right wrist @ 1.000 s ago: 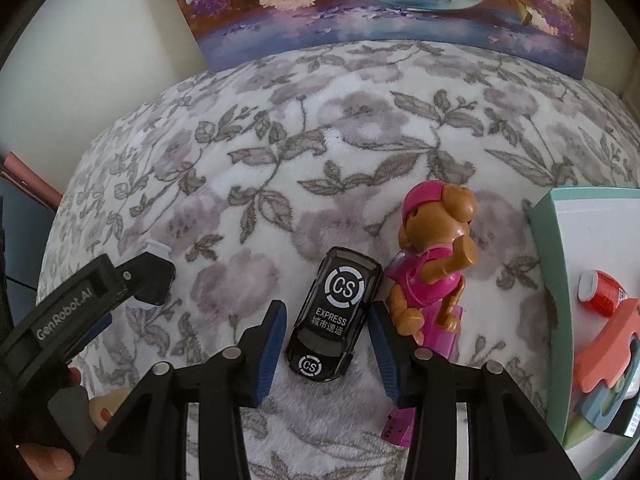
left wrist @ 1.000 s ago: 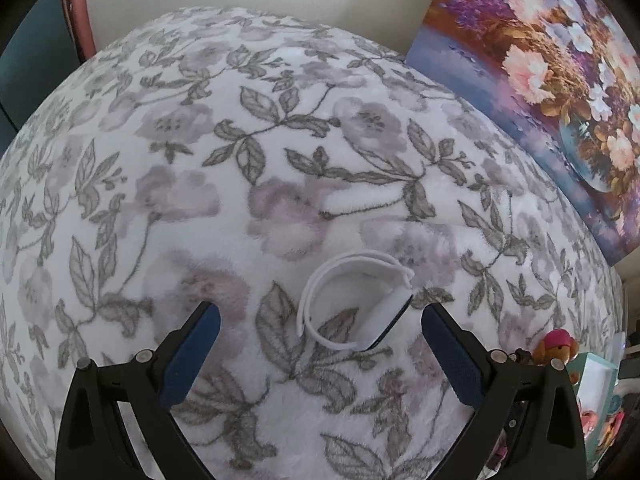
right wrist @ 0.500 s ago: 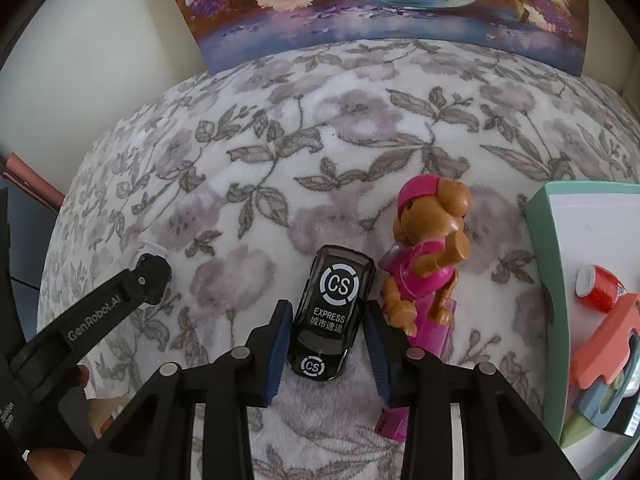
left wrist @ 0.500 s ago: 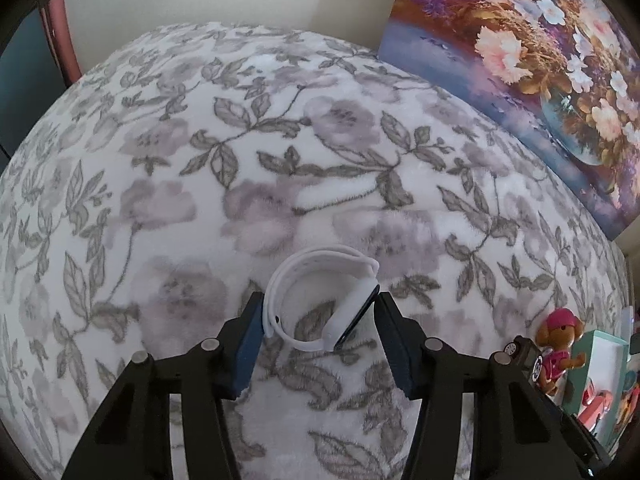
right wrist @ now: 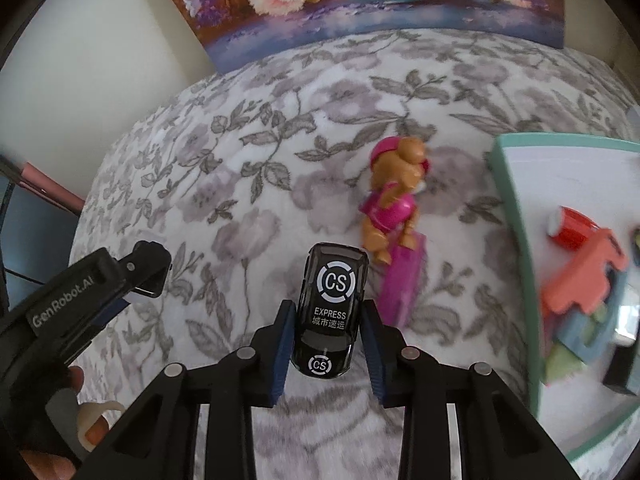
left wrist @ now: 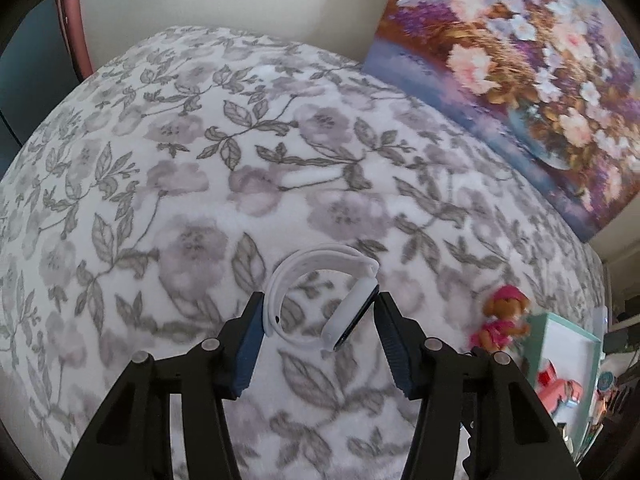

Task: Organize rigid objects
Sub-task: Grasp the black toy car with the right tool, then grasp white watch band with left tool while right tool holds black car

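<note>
My left gripper (left wrist: 318, 316) is shut on a white smartwatch (left wrist: 320, 300) with a looped band, held above the floral blanket (left wrist: 200, 200). My right gripper (right wrist: 326, 328) is shut on a black toy car (right wrist: 330, 308) marked "CS EXPRESS", lifted off the blanket. A brown toy dog in pink (right wrist: 394, 200) lies on the blanket just beyond the car; it also shows in the left wrist view (left wrist: 502, 318). The left gripper's body (right wrist: 80, 300) shows at the left of the right wrist view.
A teal-rimmed white box (right wrist: 516, 208) at the right holds a red can (right wrist: 572, 228) and a coral foam piece (right wrist: 588, 276); it also shows in the left wrist view (left wrist: 536, 344). A flower painting (left wrist: 520, 60) leans against the wall behind the blanket.
My left gripper closed on the smartwatch and lifted it. My right gripper closed on the toy car and raised it, moving away from the toy dog.
</note>
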{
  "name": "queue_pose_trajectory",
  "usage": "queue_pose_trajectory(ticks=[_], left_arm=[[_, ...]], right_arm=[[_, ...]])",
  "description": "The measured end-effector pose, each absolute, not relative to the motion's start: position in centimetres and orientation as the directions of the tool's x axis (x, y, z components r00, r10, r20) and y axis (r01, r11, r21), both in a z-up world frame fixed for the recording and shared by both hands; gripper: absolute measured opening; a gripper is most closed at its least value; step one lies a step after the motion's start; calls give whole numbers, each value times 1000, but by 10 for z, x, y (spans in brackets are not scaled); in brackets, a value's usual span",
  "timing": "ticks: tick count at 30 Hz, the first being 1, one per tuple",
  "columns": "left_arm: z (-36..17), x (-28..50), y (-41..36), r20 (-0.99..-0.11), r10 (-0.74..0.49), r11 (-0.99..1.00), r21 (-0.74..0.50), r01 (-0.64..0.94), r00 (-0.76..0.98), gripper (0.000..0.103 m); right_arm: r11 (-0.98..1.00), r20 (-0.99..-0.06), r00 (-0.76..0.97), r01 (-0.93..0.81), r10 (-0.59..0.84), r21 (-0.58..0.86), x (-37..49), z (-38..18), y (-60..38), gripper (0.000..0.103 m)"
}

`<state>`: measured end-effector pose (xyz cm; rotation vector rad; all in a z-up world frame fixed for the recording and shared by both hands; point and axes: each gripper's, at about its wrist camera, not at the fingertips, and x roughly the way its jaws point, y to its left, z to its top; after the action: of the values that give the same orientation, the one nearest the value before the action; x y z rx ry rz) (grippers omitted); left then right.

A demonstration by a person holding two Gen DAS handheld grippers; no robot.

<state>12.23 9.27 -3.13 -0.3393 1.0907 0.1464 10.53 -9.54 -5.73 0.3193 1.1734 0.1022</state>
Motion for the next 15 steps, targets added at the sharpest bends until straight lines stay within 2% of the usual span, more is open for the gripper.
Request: queue_pose_trajectory(ticks=[8,15], left_arm=[[5,89,64,-856,-55,951,-202,-235,513,56],[25,63,28,-833,-55,967,-182,-179,550,56]], right_arm=[[936,-862,441,120,249,331,71,-26,-127,35],[931,-837,514,179,186,317,42,5,-161,35]])
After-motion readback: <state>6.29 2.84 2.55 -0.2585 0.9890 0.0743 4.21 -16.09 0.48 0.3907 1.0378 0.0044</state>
